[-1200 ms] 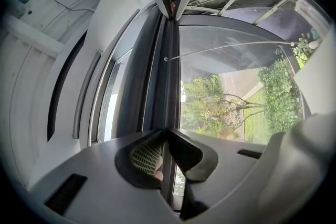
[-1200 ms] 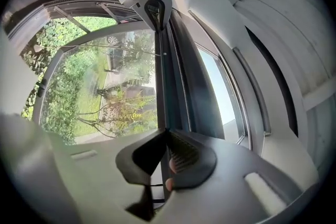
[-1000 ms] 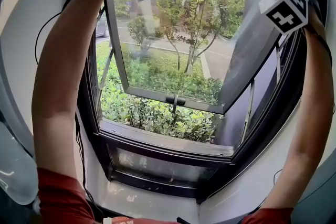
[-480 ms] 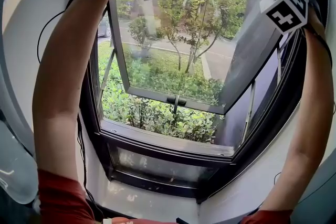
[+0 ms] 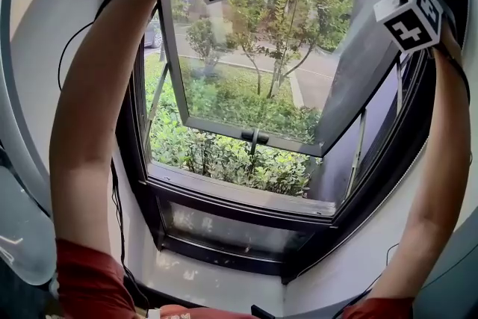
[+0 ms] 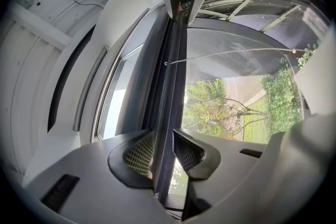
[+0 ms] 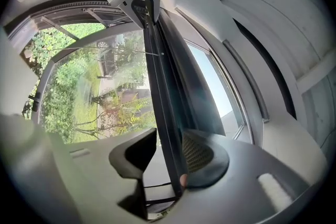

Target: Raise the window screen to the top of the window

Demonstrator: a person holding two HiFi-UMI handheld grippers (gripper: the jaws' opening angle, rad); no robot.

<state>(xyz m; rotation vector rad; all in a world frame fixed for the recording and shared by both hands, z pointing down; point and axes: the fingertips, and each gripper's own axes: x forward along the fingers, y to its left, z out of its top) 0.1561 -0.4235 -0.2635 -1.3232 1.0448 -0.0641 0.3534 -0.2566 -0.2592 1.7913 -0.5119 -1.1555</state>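
The window (image 5: pixel 224 207) stands uncovered. The window screen's dark rail (image 6: pixel 169 76) sits up at twelve o'clock against the frame's head, so the raise looks done. The left gripper (image 6: pixel 161 152) and right gripper (image 7: pixel 167 157) have just been opening. Each straddles that rail with jaws apart, pads off it. White wall (image 5: pixel 45 48) lies at nine, the sill (image 5: pixel 216 284) at six.
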